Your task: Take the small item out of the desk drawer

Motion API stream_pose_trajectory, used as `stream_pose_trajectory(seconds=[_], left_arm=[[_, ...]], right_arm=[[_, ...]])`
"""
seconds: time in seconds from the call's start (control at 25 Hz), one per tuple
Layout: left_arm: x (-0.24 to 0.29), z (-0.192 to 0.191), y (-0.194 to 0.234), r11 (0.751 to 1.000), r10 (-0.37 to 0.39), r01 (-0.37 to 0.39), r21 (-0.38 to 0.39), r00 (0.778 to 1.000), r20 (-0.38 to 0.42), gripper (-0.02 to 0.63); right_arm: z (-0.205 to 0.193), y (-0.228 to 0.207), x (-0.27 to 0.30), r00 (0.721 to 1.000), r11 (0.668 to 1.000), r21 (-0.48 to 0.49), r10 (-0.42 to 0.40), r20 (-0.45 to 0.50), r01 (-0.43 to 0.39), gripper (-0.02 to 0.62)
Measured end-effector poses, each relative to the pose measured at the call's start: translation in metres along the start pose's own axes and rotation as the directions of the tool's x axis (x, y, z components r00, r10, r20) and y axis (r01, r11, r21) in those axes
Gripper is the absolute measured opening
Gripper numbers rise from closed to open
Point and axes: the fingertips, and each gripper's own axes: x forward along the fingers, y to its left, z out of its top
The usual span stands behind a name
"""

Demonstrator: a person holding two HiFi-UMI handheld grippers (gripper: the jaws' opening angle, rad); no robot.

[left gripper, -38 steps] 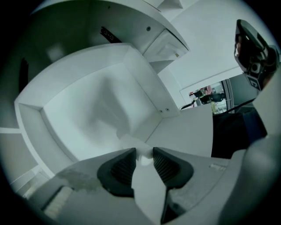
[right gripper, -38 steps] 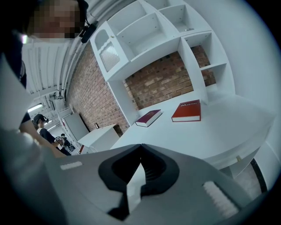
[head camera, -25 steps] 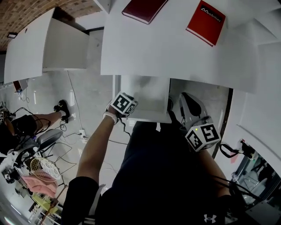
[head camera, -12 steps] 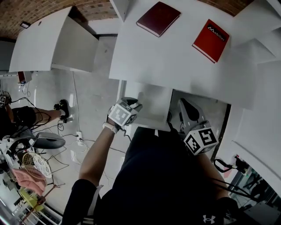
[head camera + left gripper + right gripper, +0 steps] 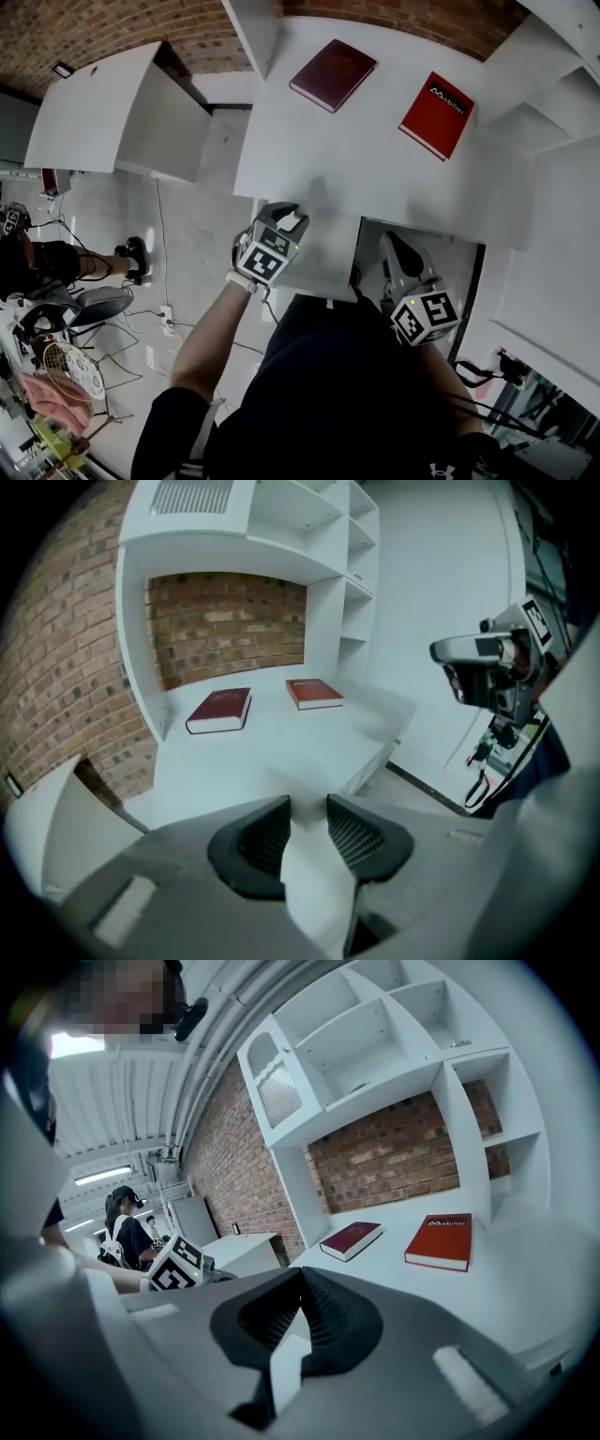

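My left gripper (image 5: 289, 217) hovers at the white desk's (image 5: 375, 169) front edge, over the pulled-out white drawer (image 5: 328, 267). Its jaws are shut on a small white item (image 5: 289, 224). In the left gripper view that item (image 5: 307, 832) fills the gap between the dark ribbed pads (image 5: 356, 834) of the left gripper (image 5: 308, 808). My right gripper (image 5: 392, 242) hangs lower, to the right of the drawer and below the desk edge. In its own view the right gripper (image 5: 302, 1274) is shut with nothing between its jaws. The drawer's inside is hidden from me.
A dark red book (image 5: 333, 75) and a red book (image 5: 437, 114) lie on the desk. White shelving (image 5: 553, 84) rises at the right against a brick wall (image 5: 141, 37). A second white desk (image 5: 103, 112) stands to the left. A seated person (image 5: 37, 262), cables and a wire basket (image 5: 70, 361) are on the floor side.
The left gripper has risen from beside the drawer to the desk's front edge, with its jaws now seen from above. The right gripper has barely moved.
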Motion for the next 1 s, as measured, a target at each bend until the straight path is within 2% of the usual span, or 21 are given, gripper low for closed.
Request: stream_pose_trajectory(seconds=[0.2, 0.48, 0.8, 1.0], left_arm=[[0.034, 0.012, 0.024, 0.985, 0.086, -0.086, 0.147, 0.996, 0.001, 0.133], [0.073, 0.018, 0.039, 0.947, 0.134, -0.127, 0.295, 0.991, -0.006, 0.133], [0.106, -0.001, 0.048, 0.931, 0.171, -0.141, 0.335, 0.983, -0.06, 0.135], [0.111, -0.009, 0.052, 0.941, 0.174, -0.139, 0.309, 0.981, -0.087, 0.147]], right_arm=[[0.003, -0.009, -0.011, 0.999, 0.999, 0.0, -0.042, 0.018, 0.042, 0.003], [0.007, -0.023, -0.031, 0.993, 0.994, 0.009, -0.112, 0.034, 0.111, 0.003], [0.005, -0.028, -0.043, 0.989, 0.989, 0.017, -0.145, 0.036, 0.144, 0.003], [0.004, -0.025, -0.042, 0.989, 0.99, 0.014, -0.144, 0.034, 0.143, 0.003]])
